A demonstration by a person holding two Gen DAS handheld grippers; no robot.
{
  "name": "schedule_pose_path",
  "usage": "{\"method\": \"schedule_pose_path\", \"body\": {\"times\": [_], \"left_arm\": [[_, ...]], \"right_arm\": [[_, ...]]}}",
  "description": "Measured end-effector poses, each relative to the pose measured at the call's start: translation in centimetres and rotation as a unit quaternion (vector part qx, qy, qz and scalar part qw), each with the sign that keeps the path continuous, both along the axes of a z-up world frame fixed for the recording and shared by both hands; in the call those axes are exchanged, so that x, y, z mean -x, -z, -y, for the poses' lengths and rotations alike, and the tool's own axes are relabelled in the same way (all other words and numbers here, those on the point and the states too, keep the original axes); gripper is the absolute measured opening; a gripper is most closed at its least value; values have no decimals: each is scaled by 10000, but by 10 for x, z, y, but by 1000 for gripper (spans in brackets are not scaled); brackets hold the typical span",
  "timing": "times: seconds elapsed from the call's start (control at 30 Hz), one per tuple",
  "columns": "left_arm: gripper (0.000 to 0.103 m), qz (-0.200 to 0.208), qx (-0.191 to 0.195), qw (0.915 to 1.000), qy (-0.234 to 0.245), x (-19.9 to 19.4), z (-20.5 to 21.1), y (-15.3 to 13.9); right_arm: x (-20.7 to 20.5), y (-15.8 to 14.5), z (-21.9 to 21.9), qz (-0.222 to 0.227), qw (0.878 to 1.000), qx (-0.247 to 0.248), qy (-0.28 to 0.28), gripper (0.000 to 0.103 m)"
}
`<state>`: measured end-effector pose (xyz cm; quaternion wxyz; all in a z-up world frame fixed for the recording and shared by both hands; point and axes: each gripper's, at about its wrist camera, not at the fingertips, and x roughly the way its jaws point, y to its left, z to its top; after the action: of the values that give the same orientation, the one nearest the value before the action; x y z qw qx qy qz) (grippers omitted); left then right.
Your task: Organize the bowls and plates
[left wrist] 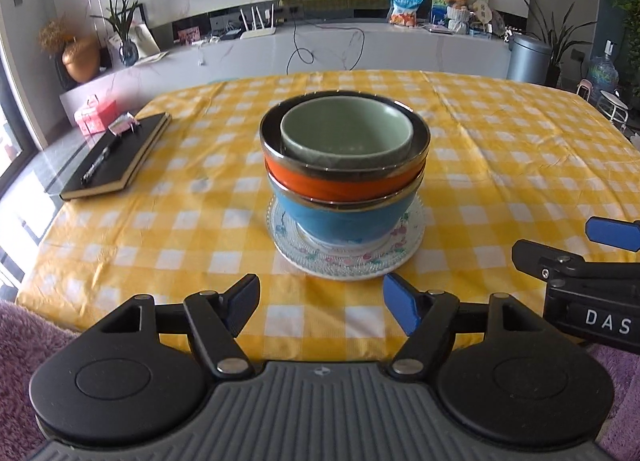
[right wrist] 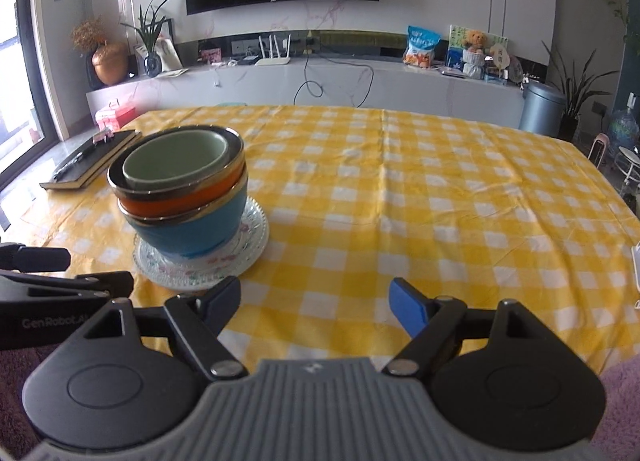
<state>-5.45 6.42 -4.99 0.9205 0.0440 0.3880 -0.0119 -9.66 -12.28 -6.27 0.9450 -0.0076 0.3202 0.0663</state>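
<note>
A: Left wrist view. Left gripper has its fingers spread, nothing between them. Dead ahead of the gap, close but not touching: plate, with the blue bowl on it, the orange bowl nested in that, and the green bowl inside at the top.

B: Why stacked like that?

A: Judgement only: nesting by size on the plate keeps it all on one footprint, so sorting looks nearly or fully done. The orange bowl sits a little tilted in the blue one.

B: Obstructions?

A: Notebook with a pen on it, well off past the left finger. Right gripper comes in beyond the right finger, near the plate's edge. Nothing lies between the fingers and the stack.

A: Right wrist view. Right gripper is also spread and empty. The stack lies ahead and beyond its left finger, whose tip is just short of the plate rim. Straight ahead there is only bare tablecloth. Left gripper's body shows at the far left; notebook sits behind the stack.

B: Risk?

A: That left finger could nudge the plate.
</note>
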Motion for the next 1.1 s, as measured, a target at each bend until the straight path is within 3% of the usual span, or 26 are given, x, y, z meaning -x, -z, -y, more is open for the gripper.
{"method": "schedule_pose_path", "body": {"times": [1.1], "left_arm": [[83, 2, -65, 10000, -57, 7, 1, -5]], "right_arm": [[2, 3, -7, -29, 9999, 8, -149, 81]]}}
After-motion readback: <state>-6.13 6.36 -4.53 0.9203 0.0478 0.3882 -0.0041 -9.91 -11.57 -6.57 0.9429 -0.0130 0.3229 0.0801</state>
